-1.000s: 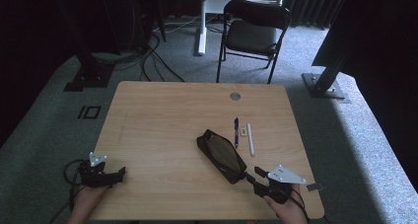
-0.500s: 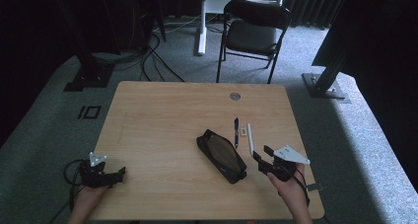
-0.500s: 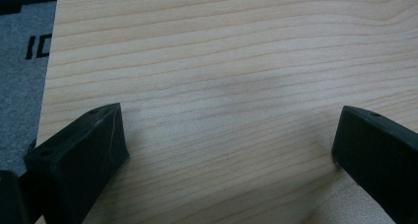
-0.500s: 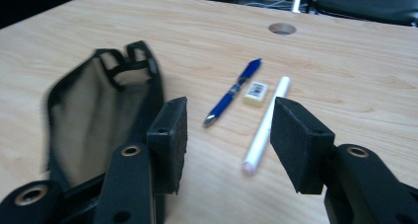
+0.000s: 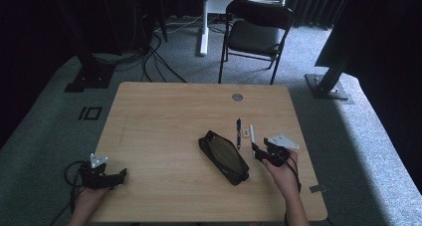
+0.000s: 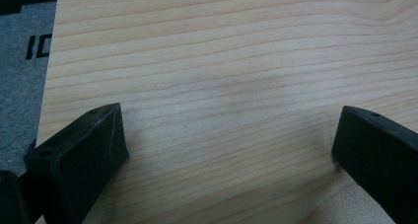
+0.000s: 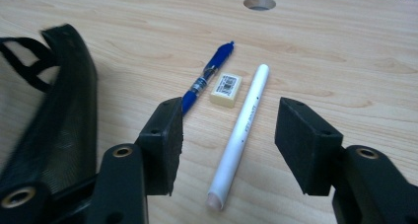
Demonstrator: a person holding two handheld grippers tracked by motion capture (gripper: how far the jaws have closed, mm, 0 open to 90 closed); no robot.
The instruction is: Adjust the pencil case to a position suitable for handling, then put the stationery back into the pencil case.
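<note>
Right gripper opening (astride white pen), unpinched

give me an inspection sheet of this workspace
surface: wooden table, bare but for a few items, round hole near far edge
job's things: white pen lying flat between the right gripper's open jaws, untouched; black pouch to its left
clutter: blue pen, eraser
grippers: right gripper open, jaws just been opening; left gripper open over bare wood
cables: one trails from the left gripper; more on the floor
surroundings: chair, carpet, dark stands
</note>
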